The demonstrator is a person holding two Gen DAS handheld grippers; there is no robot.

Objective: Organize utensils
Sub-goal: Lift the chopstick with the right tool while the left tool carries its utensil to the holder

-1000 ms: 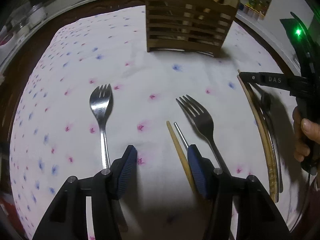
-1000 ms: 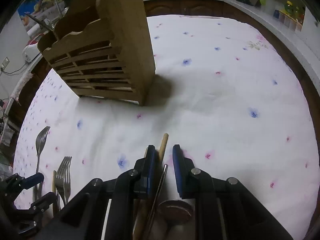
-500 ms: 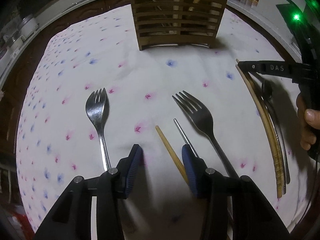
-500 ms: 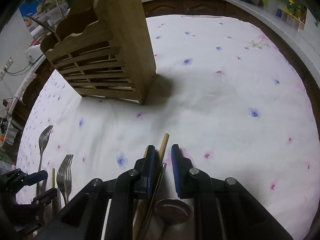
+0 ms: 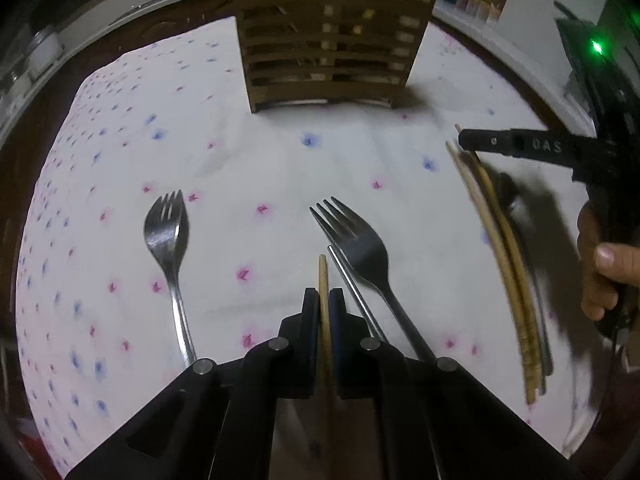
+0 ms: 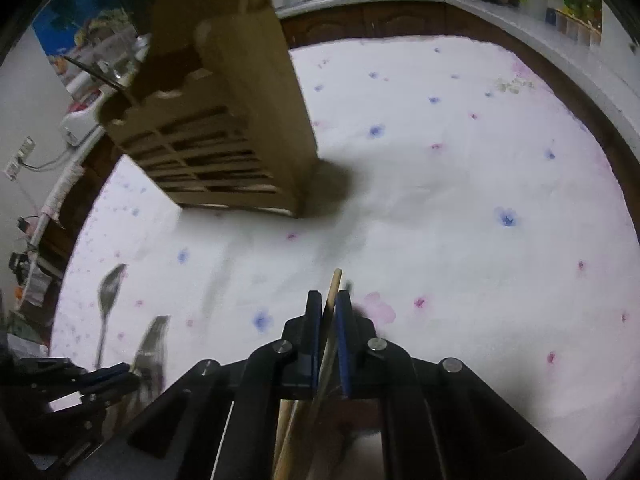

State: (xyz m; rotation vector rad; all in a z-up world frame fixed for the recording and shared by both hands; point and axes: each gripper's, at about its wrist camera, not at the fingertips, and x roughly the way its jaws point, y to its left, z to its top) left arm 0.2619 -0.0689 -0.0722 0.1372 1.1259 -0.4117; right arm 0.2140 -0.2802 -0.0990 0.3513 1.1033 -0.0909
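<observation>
left claw [image 5: 325, 308]: its pads have just been closing and are now clamping on a wooden chopstick [image 5: 322, 280], which earlier was lying loose between them on the cloth. a metal chopstick [image 5: 352, 284] and a fork [image 5: 360, 248] are lying just beside it on the right, untouched; a second fork [image 5: 166, 236] is resting well apart toward the left edge of the tabletop.

right claw [image 6: 329, 308]: its pads have also just been closing and are now pinching a second wooden chopstick [image 6: 333, 292], with further sticks showing blurred beneath it, near the right edge of the tabletop.

reading for the task: both claws are now gripping one stick each, so judging by this the picking step looks complete and the carry to the holder is still outstanding.

wooden utensil holder [image 5: 332, 56]: standing upright at the far edge of the tabletop, slatted front, already holding a few wooden handles.

surface: tabletop under a white cloth [image 5: 260, 152] printed with small pink and blue flowers, lightly creased.

room: dim kitchen, counter running behind with jars and a kettle; a person's hand [image 5: 600, 272] is gripping the right handle.
</observation>
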